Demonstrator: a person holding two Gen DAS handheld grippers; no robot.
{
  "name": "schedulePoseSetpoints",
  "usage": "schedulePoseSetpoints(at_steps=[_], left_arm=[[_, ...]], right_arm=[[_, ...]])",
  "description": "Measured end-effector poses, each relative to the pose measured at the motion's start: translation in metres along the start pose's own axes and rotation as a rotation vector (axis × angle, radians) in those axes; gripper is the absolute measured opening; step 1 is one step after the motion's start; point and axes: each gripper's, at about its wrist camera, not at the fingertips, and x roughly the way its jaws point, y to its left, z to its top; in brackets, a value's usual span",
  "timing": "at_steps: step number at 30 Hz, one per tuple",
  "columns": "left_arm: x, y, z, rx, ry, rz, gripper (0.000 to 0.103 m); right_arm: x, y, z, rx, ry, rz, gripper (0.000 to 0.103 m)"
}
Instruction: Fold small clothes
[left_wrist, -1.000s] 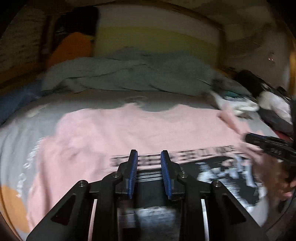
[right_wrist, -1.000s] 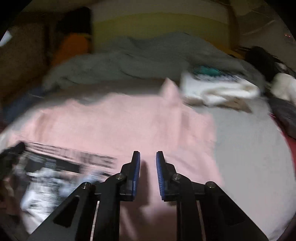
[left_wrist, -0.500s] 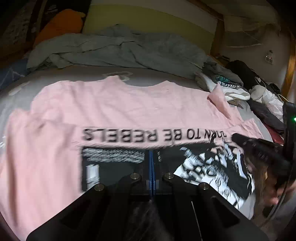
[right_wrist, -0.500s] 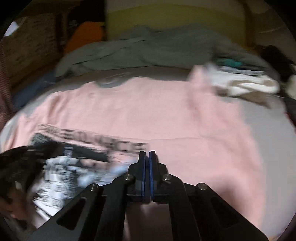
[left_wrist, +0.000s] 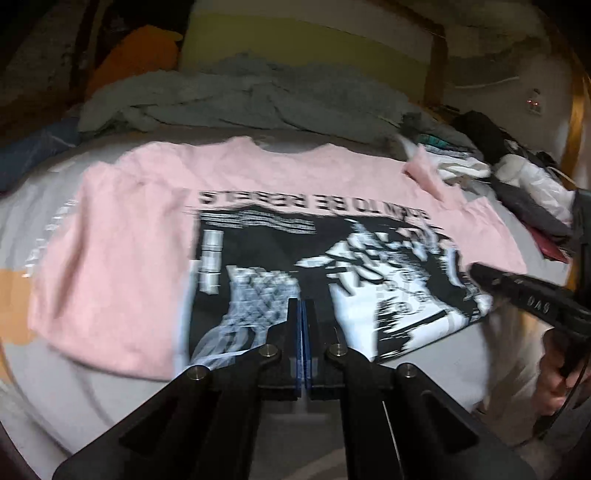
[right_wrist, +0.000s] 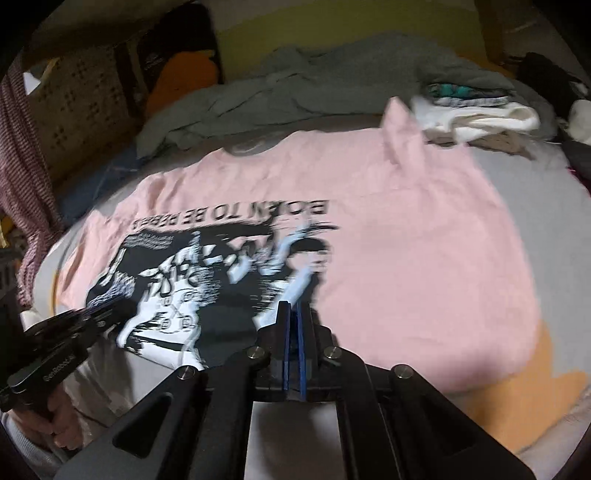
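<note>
Bed (left_wrist: 92, 387) edge bare; pink tee (left_wrist: 129, 240) flat, near hem free.

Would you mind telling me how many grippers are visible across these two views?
2. The left gripper sits shut over the print of the pink T-shirt; the right gripper, also shut, is above the shirt's near hem. Each shows at the other view's edge.

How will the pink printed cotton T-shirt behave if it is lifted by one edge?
The pink printed cotton T-shirt is probably floppy: it lies flat with soft wrinkles. It likely drapes and sags. It seems light, since one sleeve corner stands up.
</note>
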Motion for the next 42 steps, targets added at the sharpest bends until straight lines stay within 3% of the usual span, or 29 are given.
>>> schedulePoseSetpoints(at_steps=[3,4,7,10,12,13,15,19,21,24,26,28,33,35,37,42], left_arm=[[-0.004,0.015,0.0,-0.029,-0.007,0.029,0.003],[-0.005,0.019,0.002,-0.036,-0.014,0.045,0.003],[-0.008,0.033,0.019,-0.053,-0.039,0.059,0.003],[-0.003,0.052,0.038,-0.052,-0.022,0.119,0.003],[0.012,0.072,0.046,-0.077,0.073,0.22,0.003],[0.02,0.084,0.048,-0.087,0.124,0.264,0.003],[0.019,0.108,0.049,-0.138,0.131,0.253,0.003],[0.002,0.128,0.05,-0.174,0.098,0.281,0.003],[-0.009,0.137,0.048,-0.221,0.078,0.259,0.003],[-0.026,0.144,0.047,-0.249,0.048,0.281,0.003],[-0.037,0.145,0.045,-0.266,0.051,0.225,0.003],[-0.045,0.14,0.04,-0.274,0.07,0.147,0.003],[-0.058,0.119,0.03,-0.208,0.097,0.188,0.006],[-0.059,0.122,0.025,-0.237,0.096,0.158,0.014],[-0.06,0.126,0.017,-0.268,0.101,0.164,0.021],[-0.061,0.133,0.003,-0.303,0.115,0.182,0.021]], right_arm=[[-0.006,-0.019,-0.002,0.005,-0.033,-0.183,0.001],[-0.006,-0.025,-0.003,0.026,-0.028,-0.189,0.001],[-0.014,-0.046,0.007,0.125,-0.047,-0.114,0.001],[-0.017,-0.045,0.028,0.103,-0.057,0.003,0.001],[-0.004,-0.046,0.04,0.085,0.038,0.08,0.001],[0.012,-0.048,0.047,0.072,0.143,0.089,0.001],[0.023,-0.059,0.052,0.075,0.18,0.048,0.001],[0.016,-0.096,0.054,0.115,0.116,-0.064,0.001],[0.009,-0.114,0.053,0.174,0.088,-0.082,0.001],[-0.006,-0.126,0.054,0.223,0.022,-0.126,0.001],[-0.019,-0.125,0.054,0.22,-0.03,-0.156,0.001],[-0.029,-0.124,0.053,0.228,-0.063,-0.105,0.001],[-0.039,-0.101,0.042,0.179,-0.077,0.04,0.001],[-0.04,-0.092,0.034,0.179,-0.054,0.085,0.001],[-0.038,-0.087,0.026,0.179,-0.037,0.097,0.001],[-0.034,-0.091,0.02,0.197,-0.018,0.077,0.001]])
